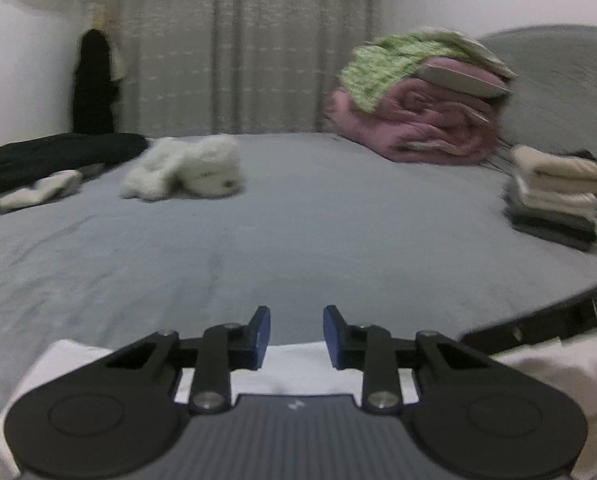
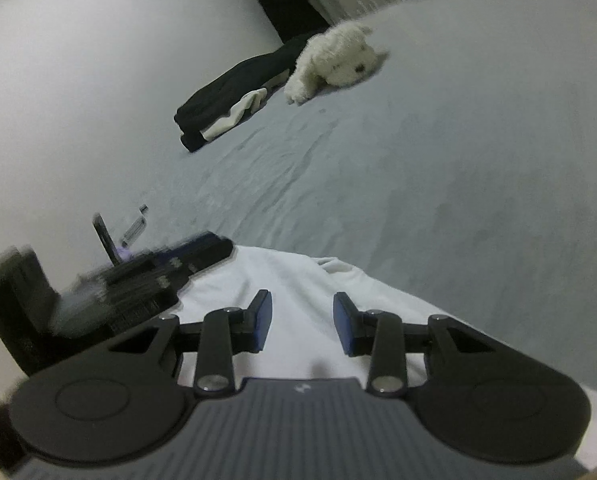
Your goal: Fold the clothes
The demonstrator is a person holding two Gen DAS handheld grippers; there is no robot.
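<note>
Here, grey bed (image 1: 298, 240) before curtains (image 1: 238, 40), both grippers' fingers (image 1: 258, 340) apart over white cloth (image 2: 298, 276)

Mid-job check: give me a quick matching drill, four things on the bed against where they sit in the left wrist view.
Things:
1. white garment
2. fluffy white toy
3. pink blanket
4. folded stack

Places:
A. far right edge
B. far side, right of centre, under a green cloth
C. far left, beside black clothing
D. nearest, under the open left hand-held gripper

Pairs: 1-D, 2-C, 3-B, 4-A
</note>
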